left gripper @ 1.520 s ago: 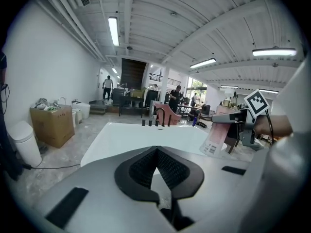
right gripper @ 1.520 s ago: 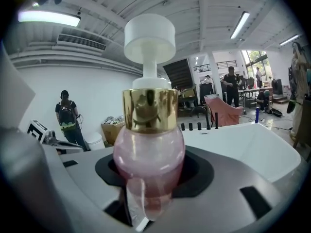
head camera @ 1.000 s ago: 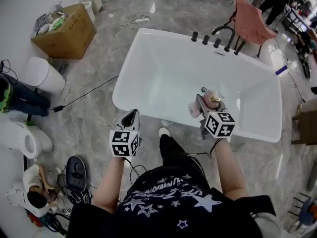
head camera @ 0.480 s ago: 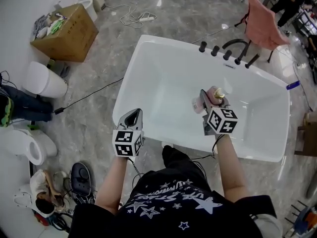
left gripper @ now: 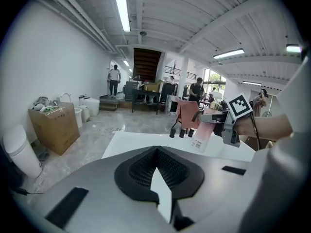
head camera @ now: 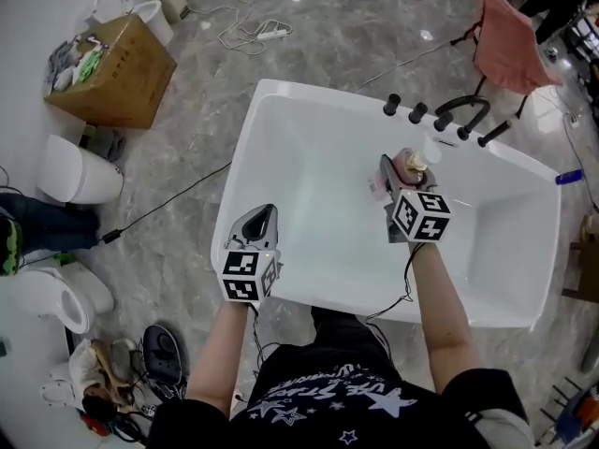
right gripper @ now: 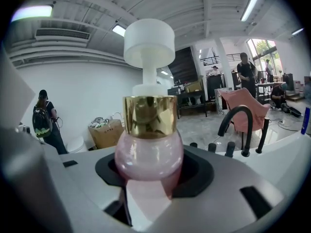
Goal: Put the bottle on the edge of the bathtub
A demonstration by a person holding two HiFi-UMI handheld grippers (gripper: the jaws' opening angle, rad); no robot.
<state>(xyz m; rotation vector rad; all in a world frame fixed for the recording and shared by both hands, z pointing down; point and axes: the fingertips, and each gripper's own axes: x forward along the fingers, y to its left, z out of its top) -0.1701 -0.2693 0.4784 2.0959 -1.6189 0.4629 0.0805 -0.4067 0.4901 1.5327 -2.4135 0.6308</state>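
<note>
The bottle (right gripper: 148, 154) is a rounded pink body of clear, glossy material with a shiny gold collar and a white pump top. It sits clamped between the pads of the right claw (right gripper: 150, 183), which grips it low on the body. From the head view the bottle (head camera: 404, 168) hangs in the right claw (head camera: 398, 178) over the hollow of the bathtub (head camera: 245, 148), apart from every rim. A white label shows on its side in the left gripper view (left gripper: 203, 134).

Just beyond it, on the far rim, stand a curved black faucet (head camera: 465, 112) and a row of short black knobs (head camera: 391, 104); these crowd that stretch of the edge. The tub is smooth, white and glossy, rectangular with rounded corners.

The left claw (head camera: 259, 221) is held over the near rim, its jaws closed together with nothing in them.

Around the tub lies a grey marbled floor (head camera: 187, 148) with a cable across it. A cardboard box (head camera: 112, 68) and a white toilet (head camera: 77, 171) stand off to the left. A pink chair (head camera: 510, 45) stands behind the faucet.
</note>
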